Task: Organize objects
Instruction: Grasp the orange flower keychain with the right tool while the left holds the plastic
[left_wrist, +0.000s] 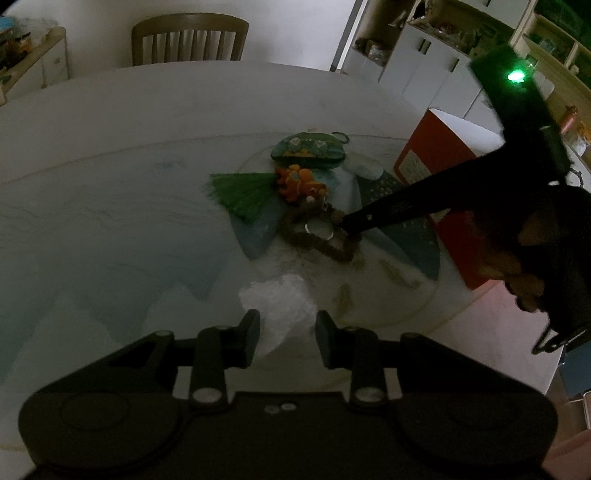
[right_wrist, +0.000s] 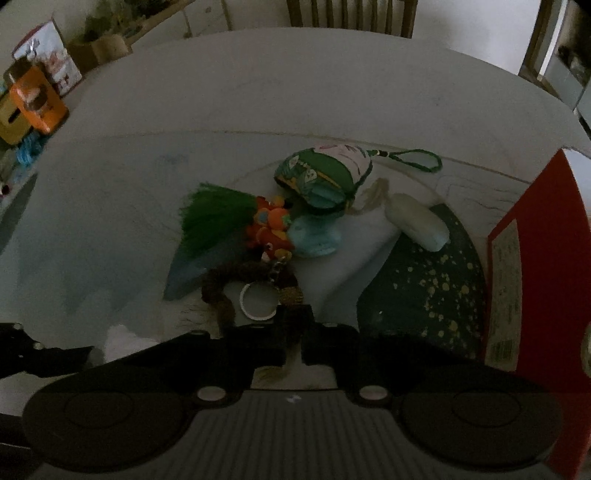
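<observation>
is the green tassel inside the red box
No, the green tassel lies on the table, left of the red box.

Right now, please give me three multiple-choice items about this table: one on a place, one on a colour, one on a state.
1. Where does the red box stand?
A. at the table's right edge
B. beside the green tassel
C. on the chair

2. What colour is the tassel?
A. red
B. green
C. yellow

3. How is the right tool?
A. wide open
B. out of view
C. shut at the brown cord loop

Answers:
1 A: in the right wrist view it rises at the right edge.
2 B: its fringe is green.
3 C: its fingers meet at the cord by the metal ring.
</observation>
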